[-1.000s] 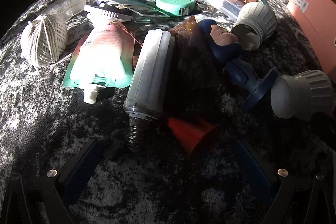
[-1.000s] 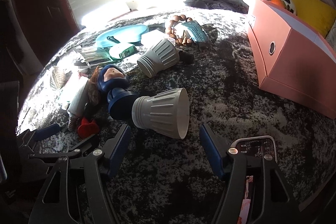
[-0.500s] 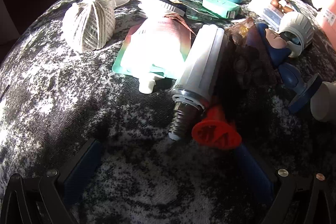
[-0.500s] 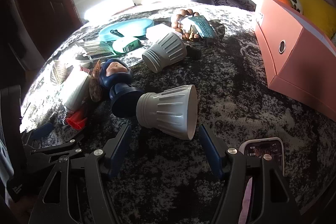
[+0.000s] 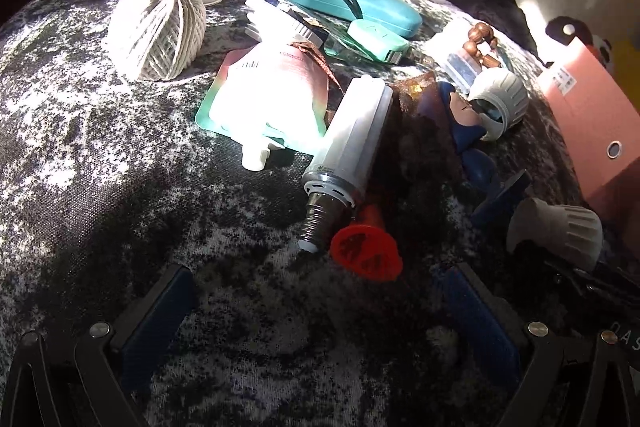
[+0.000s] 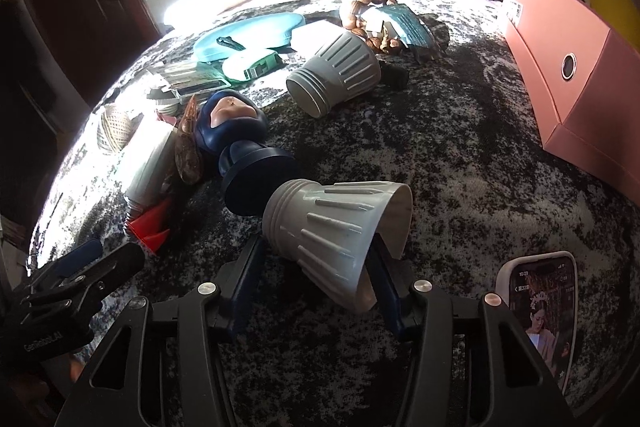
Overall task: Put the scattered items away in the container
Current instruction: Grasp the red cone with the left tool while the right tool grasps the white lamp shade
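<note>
Ribbed grey plastic cone (image 6: 340,231), hollow, on its side at lower centre. Right gripper (image 6: 312,275) pinches it; left gripper (image 5: 316,307) spread, nothing between

Grey ribbed lamp shade (image 6: 340,231) lying on its side, wide mouth opening toward 3 o'clock. A second one (image 6: 336,77) lying beyond at 12 o'clock. Pink box (image 6: 576,75) sitting at 2 o'clock, well apart.

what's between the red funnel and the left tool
Nothing: only bare dark mottled cloth lies between the red funnel and the open left tool, seen in the left wrist view.
</note>
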Motion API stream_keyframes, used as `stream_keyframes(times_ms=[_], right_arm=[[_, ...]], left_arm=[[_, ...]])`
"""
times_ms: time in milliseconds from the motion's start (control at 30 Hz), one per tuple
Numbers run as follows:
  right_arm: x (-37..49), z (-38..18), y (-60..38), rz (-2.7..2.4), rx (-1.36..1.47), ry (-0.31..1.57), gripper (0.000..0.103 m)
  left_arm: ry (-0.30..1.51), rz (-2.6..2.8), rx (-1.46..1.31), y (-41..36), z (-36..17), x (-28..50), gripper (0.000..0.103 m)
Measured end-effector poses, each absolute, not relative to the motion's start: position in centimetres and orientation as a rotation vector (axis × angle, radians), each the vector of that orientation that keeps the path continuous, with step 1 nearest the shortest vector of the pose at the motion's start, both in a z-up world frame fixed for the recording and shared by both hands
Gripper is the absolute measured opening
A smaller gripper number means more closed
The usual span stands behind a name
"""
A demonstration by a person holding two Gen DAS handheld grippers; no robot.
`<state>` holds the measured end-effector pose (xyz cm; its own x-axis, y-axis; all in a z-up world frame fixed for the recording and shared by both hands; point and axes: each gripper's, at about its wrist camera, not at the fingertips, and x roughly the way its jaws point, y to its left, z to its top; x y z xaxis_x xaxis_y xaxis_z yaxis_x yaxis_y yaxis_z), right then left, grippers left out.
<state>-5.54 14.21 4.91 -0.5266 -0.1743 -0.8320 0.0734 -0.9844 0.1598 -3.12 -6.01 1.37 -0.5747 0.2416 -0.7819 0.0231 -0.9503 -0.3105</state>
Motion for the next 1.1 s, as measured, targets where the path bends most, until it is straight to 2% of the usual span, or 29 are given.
stream_keyframes(times_ms=[167, 267, 333, 400, 533, 700, 767, 1100], right_arm=[[-5.7, 4.9, 14.3, -2.622, 1.454, -0.161, 0.055], [-5.9, 5.0, 14.3, -2.616, 1.452, -0.157, 0.053], [-6.0, 4.9, 14.1, -2.608, 1.454, -0.147, 0.048], [-6.0, 4.9, 13.9, -2.599, 1.457, -0.137, 0.046], [-6.1, 4.7, 14.0, -2.598, 1.463, -0.137, 0.046], [-6.1, 4.7, 14.4, -2.596, 1.466, -0.153, 0.046], [-6.1, 4.6, 14.5, -2.595, 1.467, -0.153, 0.046], [-6.2, 4.4, 14.5, -2.592, 1.466, -0.142, 0.046]], left_arm=[[-0.265, 2.600, -1.341, -3.0, 1.3, -3.1, 0.094], [-0.249, 2.607, -1.342, -2.3, 1.0, -3.9, 0.094], [-0.242, 2.616, -1.346, -2.3, 1.0, -4.4, 0.087], [-0.237, 2.626, -1.352, -2.4, 1.1, -4.7, 0.075], [-0.263, 2.607, -1.383, -2.7, 1.3, -4.7, 0.070], [-0.312, 2.517, -1.456, -3.0, 1.6, -4.0, 0.042], [-0.319, 2.478, -1.487, -2.7, 1.3, -3.9, 0.036], [-0.223, 2.567, -1.409, -1.5, 1.2, -4.9, 0.037]])
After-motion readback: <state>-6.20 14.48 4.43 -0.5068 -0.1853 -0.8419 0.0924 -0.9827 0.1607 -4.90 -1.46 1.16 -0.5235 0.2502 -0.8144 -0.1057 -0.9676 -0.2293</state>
